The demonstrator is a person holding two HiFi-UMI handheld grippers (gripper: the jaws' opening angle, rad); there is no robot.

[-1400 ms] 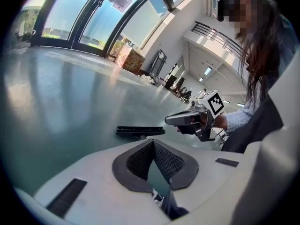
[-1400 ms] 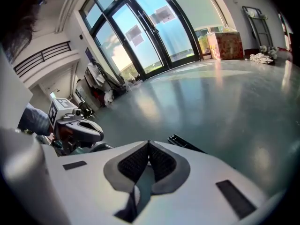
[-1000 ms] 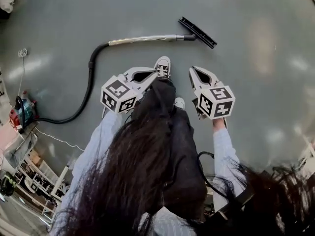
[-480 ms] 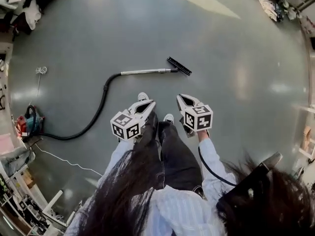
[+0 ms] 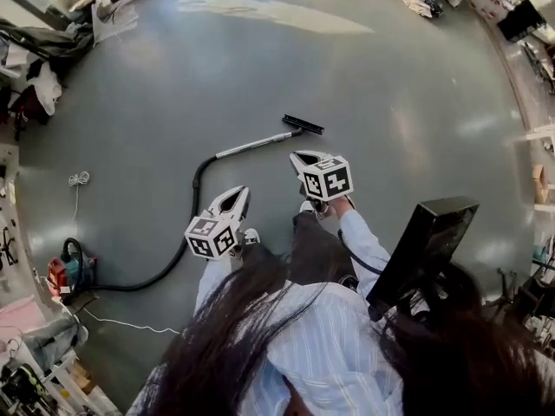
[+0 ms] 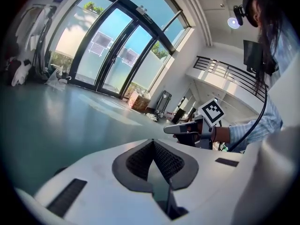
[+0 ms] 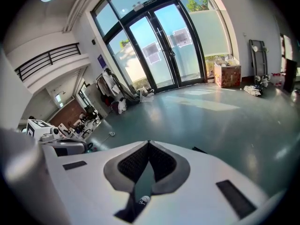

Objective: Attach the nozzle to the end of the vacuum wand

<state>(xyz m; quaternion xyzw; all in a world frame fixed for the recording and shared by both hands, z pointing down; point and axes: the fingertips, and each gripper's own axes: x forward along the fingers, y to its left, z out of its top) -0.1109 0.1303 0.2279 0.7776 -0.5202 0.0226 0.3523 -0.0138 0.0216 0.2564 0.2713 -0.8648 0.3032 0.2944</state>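
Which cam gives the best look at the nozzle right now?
Head view: the nozzle lies whole on the floor at the end of the wand. Right gripper view shows only a dark sliver past its jaws, possibly it. Left gripper view shows none of it.

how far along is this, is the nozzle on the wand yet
Looks done: the nozzle sits at the end of the wand on the floor, apparently joined, though too small to confirm. In hand: nothing; left gripper and right gripper have jaws shut and empty, held above the floor. Left: probably nothing.
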